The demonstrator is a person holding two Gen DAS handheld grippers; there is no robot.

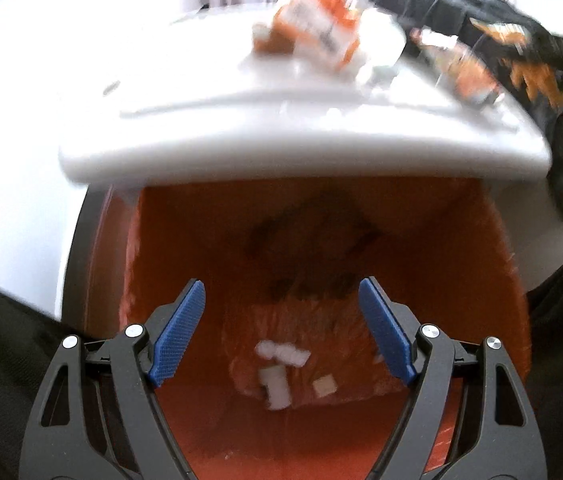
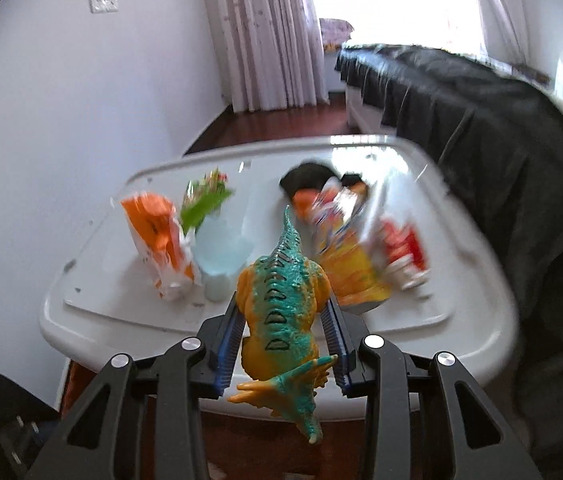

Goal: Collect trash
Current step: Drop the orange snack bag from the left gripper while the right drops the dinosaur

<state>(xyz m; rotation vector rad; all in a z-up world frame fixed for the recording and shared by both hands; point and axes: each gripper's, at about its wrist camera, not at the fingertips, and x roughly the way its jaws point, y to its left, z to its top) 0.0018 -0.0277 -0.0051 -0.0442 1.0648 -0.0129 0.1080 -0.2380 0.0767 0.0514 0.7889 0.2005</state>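
Right tongs (image 2: 287, 334) clamp toy dinosaur (image 2: 281, 304) between them.

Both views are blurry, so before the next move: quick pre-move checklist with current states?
1. Left gripper empty: ok, jaws open with nothing between them.
2. Orange bin under the left gripper: ok, its mouth is open below, with white scraps at the bottom.
3. Right gripper grip: ok, both pads shut on the toy dinosaur.
4. Held item is trash: not ok, it looks like a toy, not a wrapper.
5. Trash left on the white table: not ok, the orange packet and yellow snack bag remain.
6. Camera steadiness: not ok, motion blur.
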